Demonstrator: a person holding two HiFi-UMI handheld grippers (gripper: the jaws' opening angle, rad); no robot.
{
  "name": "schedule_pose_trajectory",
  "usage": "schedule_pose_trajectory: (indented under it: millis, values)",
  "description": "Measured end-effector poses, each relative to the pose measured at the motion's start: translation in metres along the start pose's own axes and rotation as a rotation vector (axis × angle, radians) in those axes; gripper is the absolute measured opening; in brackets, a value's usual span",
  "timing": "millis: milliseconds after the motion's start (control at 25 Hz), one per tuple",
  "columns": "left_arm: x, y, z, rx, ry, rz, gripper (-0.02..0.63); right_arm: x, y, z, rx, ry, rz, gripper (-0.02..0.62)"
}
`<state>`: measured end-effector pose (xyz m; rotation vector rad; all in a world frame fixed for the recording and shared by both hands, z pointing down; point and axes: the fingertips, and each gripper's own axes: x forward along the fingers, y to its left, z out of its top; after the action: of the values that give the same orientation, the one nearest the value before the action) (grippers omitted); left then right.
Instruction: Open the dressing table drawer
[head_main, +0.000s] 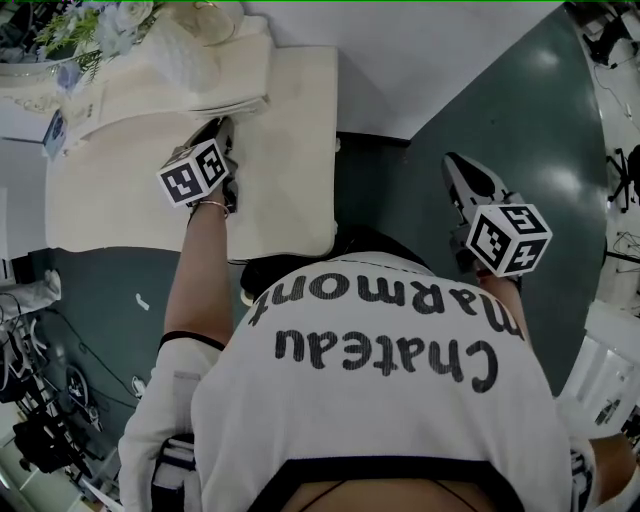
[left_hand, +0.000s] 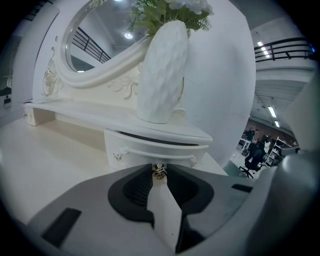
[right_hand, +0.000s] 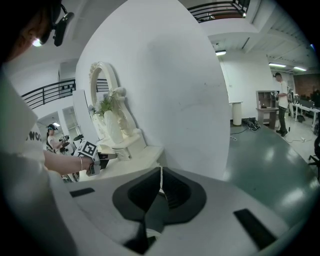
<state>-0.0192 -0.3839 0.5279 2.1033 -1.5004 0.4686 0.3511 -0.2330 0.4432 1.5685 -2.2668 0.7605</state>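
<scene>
a: left gripper (left_hand: 159, 176)?
b: i see its jaws narrow, pinching the small brass knob (left_hand: 159, 170) of the curved white wooden drawer (left_hand: 150, 149) (below the white ribbed vase (left_hand: 162, 75)).
a: right gripper (right_hand: 160, 189)?
b: jaws together, empty.

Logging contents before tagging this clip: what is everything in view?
Dressing table: one, cream, before the person.
Mirror: one, oval, white-framed, at the table's back.
Vase: one, white, with flowers, on the shelf above the drawer.
Drawer: one, white, under that shelf.
Drawer knob: one, metallic, between the left gripper's jaws.
Floor: dark green, right of the table.
Left gripper: one, grey, shut on the drawer knob.
Right gripper: one, grey, shut, empty, over the floor.
Shirt: one, white, black lettering, on the person.
</scene>
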Motion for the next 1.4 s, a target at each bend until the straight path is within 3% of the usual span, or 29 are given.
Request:
schedule_pose_trajectory:
  millis: [1400]
  values:
    - [-0.023, -0.009, -0.014, -0.021, -0.029, 0.002, 0.094, 0.007, -0.002, -0.009, -0.021, 0.022, 0.025, 0.028]
